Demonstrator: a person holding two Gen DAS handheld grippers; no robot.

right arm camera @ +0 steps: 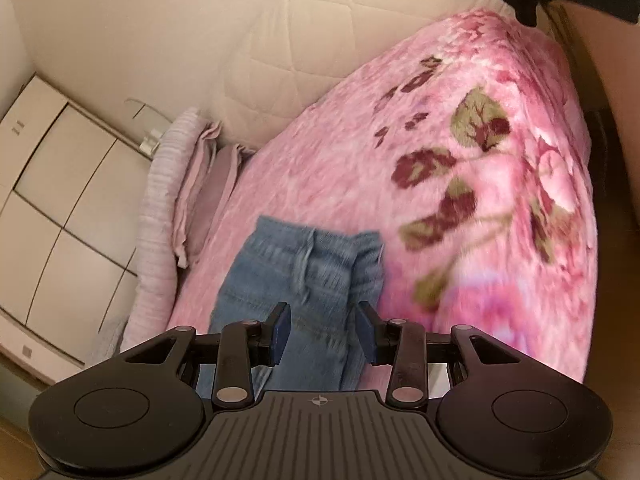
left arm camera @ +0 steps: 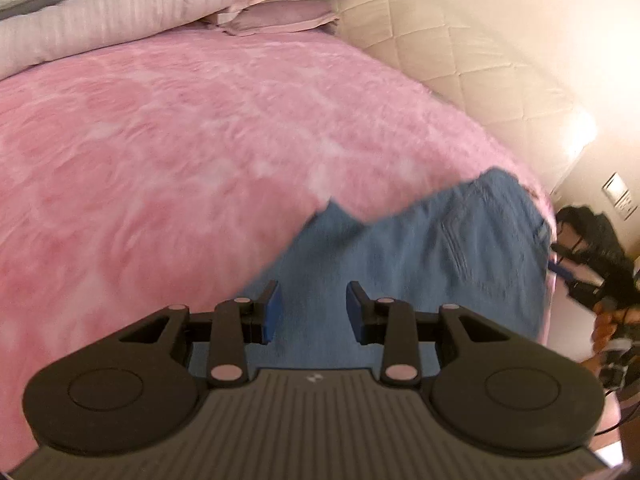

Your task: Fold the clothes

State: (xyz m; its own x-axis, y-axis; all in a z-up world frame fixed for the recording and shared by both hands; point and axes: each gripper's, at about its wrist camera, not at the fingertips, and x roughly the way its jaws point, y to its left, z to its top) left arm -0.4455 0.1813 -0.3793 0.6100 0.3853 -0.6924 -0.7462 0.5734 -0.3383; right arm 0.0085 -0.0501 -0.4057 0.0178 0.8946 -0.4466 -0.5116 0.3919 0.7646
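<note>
1. Jeans [left arm camera: 420,248] lie flat on the pink blanket [left arm camera: 160,140], spread for folding
2. Left gripper [left arm camera: 314,312]: jaws partly open, empty, above the denim
3. Right gripper [right arm camera: 324,334]: partly open, holding nothing, poised over the jeans

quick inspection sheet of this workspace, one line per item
surface: bed under a pink blanket, flower print towards one end
job's things: jeans lying on the blanket, both views blurred
clutter: pillows and a striped quilt stacked at the far end
grippers: left gripper open over the jeans, nothing between the pads; right gripper open over the jeans, nothing between the pads
cables: thin dark cable by the hand at the frame's edge
surroundings: padded cream wall beside the bed, white cabinet beyond the pillows
</note>
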